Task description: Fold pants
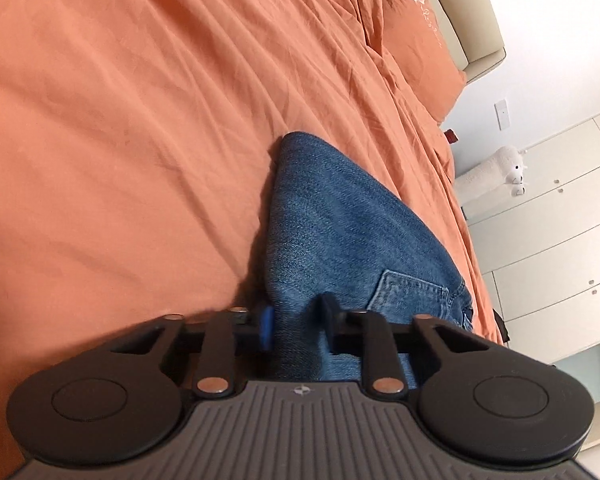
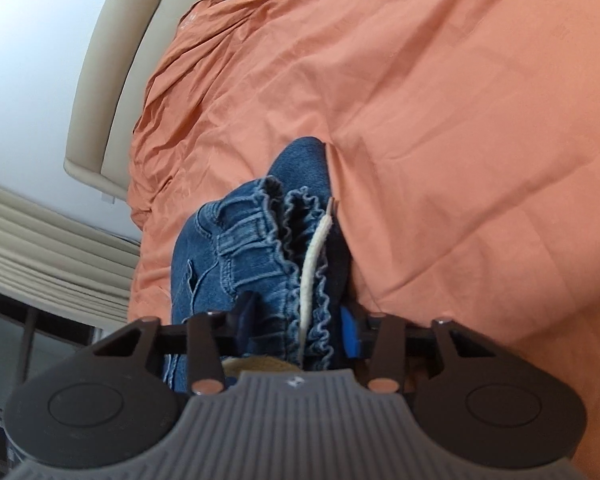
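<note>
Over the orange bedspread (image 1: pixel 140 140), left gripper (image 1: pixel 296 328) and right gripper (image 2: pixel 296 328) clamp the jeans (image 1: pixel 340 220), pillow (image 1: pixel 416 40) beyond.

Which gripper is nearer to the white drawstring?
Right. The right gripper clamps the waistband with the drawstring between its fingers; the left gripper grips plain denim.
</note>
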Action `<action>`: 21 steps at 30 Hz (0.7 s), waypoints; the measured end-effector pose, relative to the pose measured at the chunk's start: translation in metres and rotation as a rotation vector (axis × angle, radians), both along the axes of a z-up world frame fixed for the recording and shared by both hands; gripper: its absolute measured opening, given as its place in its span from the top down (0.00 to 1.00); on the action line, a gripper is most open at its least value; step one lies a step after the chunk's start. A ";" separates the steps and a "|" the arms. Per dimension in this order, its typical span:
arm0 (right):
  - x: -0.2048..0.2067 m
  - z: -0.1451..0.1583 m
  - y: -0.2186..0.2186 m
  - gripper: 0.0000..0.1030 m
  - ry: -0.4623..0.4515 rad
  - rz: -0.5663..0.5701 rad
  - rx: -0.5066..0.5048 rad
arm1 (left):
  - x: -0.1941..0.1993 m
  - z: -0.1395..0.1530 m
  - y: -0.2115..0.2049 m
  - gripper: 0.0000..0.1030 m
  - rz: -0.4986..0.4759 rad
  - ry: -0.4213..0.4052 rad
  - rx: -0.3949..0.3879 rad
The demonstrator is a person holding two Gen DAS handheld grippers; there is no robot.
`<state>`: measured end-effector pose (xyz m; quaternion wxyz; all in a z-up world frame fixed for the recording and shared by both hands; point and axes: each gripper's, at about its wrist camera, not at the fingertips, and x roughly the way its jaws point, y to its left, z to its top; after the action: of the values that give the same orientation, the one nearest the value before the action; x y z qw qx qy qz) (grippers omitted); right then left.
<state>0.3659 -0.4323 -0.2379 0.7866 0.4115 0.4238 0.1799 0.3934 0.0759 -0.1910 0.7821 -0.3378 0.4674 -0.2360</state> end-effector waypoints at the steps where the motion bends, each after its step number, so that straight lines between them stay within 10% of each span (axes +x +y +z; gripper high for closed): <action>1: -0.001 0.005 0.002 0.68 -0.009 0.003 -0.023 | -0.001 0.005 -0.002 0.88 -0.001 -0.011 0.017; 8: -0.006 0.045 0.021 0.81 -0.050 0.004 -0.194 | -0.009 0.050 -0.027 0.92 -0.019 -0.088 0.209; 21: -0.060 0.160 0.075 0.84 -0.172 0.036 -0.310 | -0.073 0.181 -0.010 0.92 -0.042 -0.256 0.321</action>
<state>0.3056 -0.3576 -0.0778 0.8707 0.2607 0.3849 0.1608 0.3203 0.0658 -0.0101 0.8738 -0.1663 0.4027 -0.2160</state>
